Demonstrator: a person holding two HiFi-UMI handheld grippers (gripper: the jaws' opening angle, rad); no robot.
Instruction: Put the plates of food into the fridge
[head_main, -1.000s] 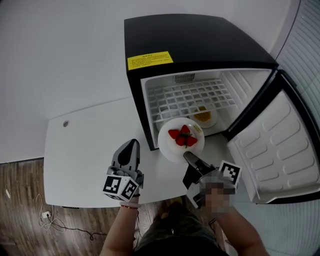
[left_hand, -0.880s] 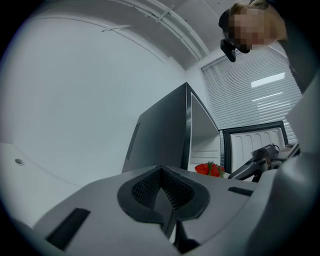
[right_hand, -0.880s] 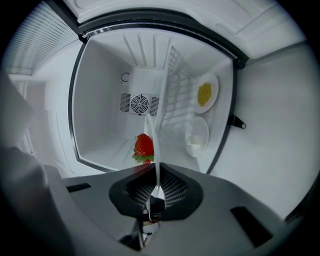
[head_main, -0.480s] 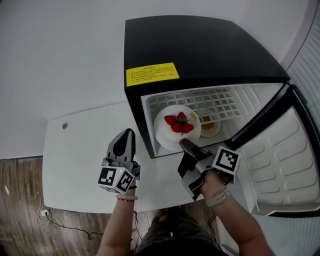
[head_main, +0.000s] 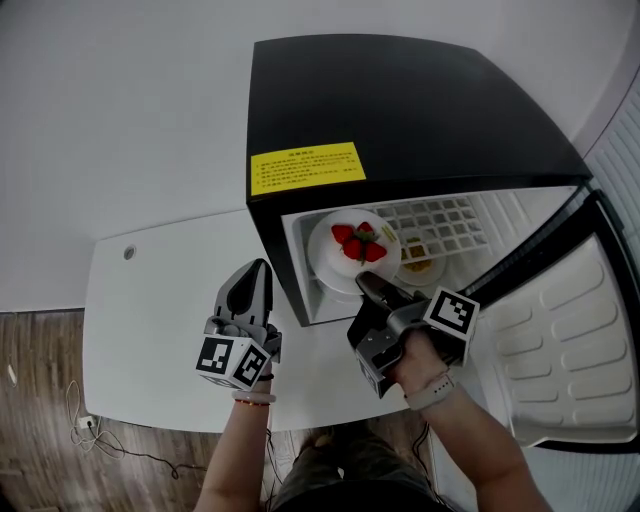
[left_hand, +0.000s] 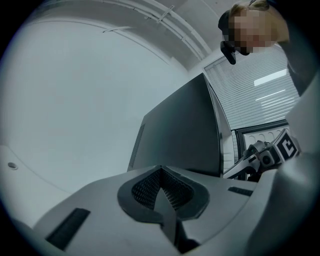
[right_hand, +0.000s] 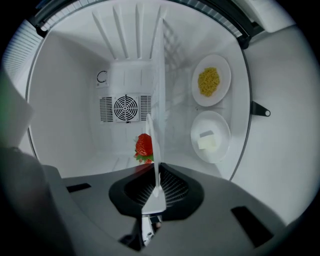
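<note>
Your right gripper (head_main: 364, 287) clamps the rim of the white round plate (head_main: 328, 252) of red strawberries (head_main: 358, 243), inside the open black fridge (head_main: 400, 100). At its three o'clock sits a white plate of yellow food (head_main: 418, 266). Your left gripper (head_main: 252, 278) is closed, empty.

I'm seeing a smooth black fridge (head_main: 400, 100), a matt white table (head_main: 150, 320), a wood-grain floor (head_main: 40, 420), and a glossy, probably ceramic plate (head_main: 322, 255).
</note>
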